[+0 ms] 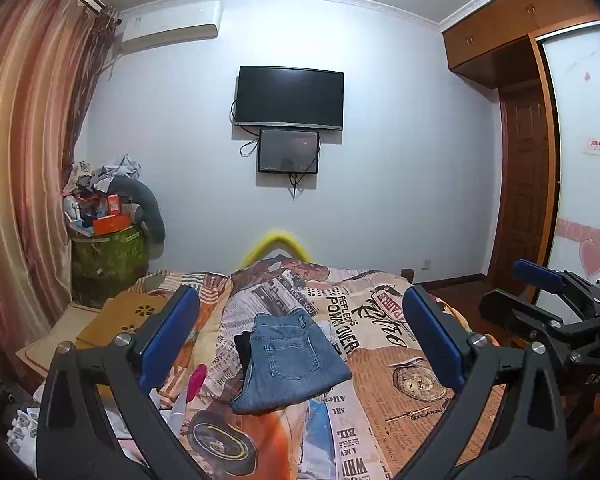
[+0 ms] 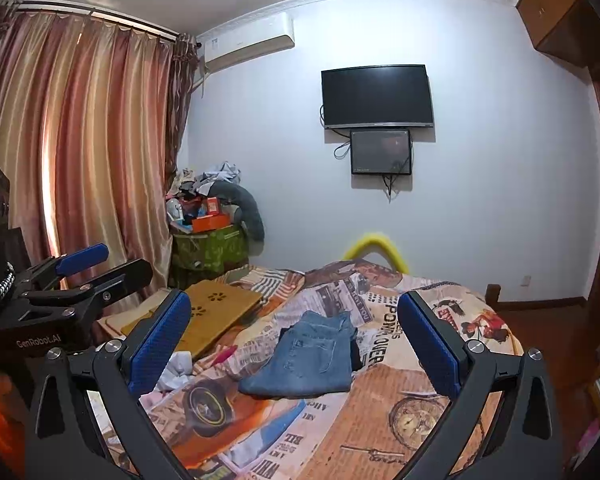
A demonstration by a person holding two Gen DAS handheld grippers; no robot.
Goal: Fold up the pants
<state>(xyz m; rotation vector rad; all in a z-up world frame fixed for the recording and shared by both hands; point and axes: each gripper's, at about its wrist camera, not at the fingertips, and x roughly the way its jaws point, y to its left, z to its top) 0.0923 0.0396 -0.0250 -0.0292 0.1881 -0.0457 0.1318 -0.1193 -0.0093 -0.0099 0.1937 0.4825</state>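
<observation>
Jeans (image 1: 290,360) lie on the bed (image 1: 412,380), already folded into a compact bundle, back pocket facing up, a bit of dark fabric (image 1: 243,346) poking out along one side — cannot tell if that is part of the pants or a separate item. Judged from this, the fold looks done or nearly done, so this reads as the end of the task or a pause before a final tidy. Both tools are raised above the bed and well apart from the jeans. Left gripper (image 1: 300,340) has its blue pads spread wide, nothing between them, touching nothing. Right gripper (image 2: 296,344) likewise gapes wide and empty, hanging over the bedspread with no contact. Each one shows at the edge of the other's view: the right gripper at the right edge of the left wrist view, the left at the left edge of the right wrist view, so they sit side by side. If another fold is wanted, the next move calls for lowering both to the near edge of the bundle, pinching through all denim layers, and carrying it over without dragging the patterned bedspread (image 2: 400,408) along. If not, only a light press to flatten. A yellow mat (image 2: 216,312) lies near the jeans on the left side of the bed, not touching them.
</observation>
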